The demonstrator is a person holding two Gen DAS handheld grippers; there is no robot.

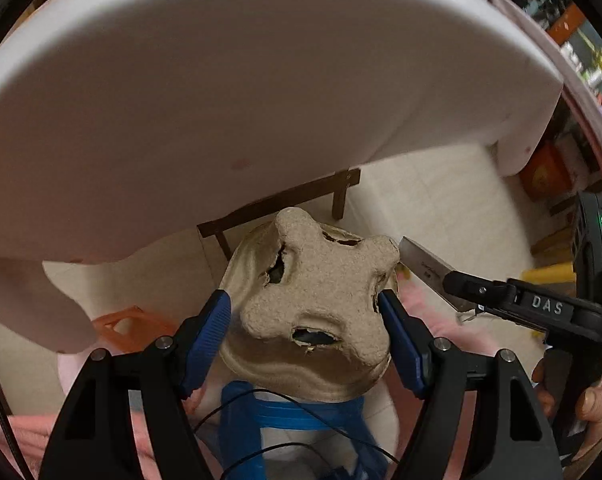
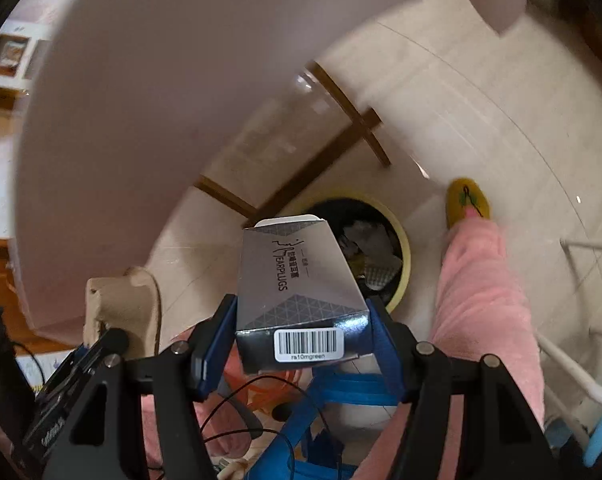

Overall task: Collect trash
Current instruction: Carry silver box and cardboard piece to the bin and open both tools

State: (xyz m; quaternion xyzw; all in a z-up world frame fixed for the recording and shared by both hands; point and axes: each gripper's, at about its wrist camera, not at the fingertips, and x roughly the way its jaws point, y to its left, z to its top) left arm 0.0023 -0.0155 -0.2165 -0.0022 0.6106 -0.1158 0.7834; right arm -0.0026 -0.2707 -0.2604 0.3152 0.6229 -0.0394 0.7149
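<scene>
My left gripper (image 1: 305, 316) is shut on a brown moulded-pulp cup carrier (image 1: 317, 312), held in the air below the white table edge (image 1: 221, 100). The carrier also shows at the left of the right wrist view (image 2: 125, 300). My right gripper (image 2: 301, 328) is shut on a silver earplugs box (image 2: 297, 292) with a barcode label. The box also shows in the left wrist view (image 1: 425, 268), right of the carrier. Beyond the box, a yellow-rimmed trash bin (image 2: 401, 240) with a black liner stands on the floor and holds crumpled trash.
The white table top (image 2: 161, 120) hangs over both grippers. Dark wooden table legs (image 2: 341, 148) stand on the pale tiled floor. The person's pink-trousered leg (image 2: 485, 300) and yellow slipper (image 2: 467, 200) are right of the bin. A white rack (image 2: 581, 376) is at the right, an orange stool (image 1: 129, 328) at the left.
</scene>
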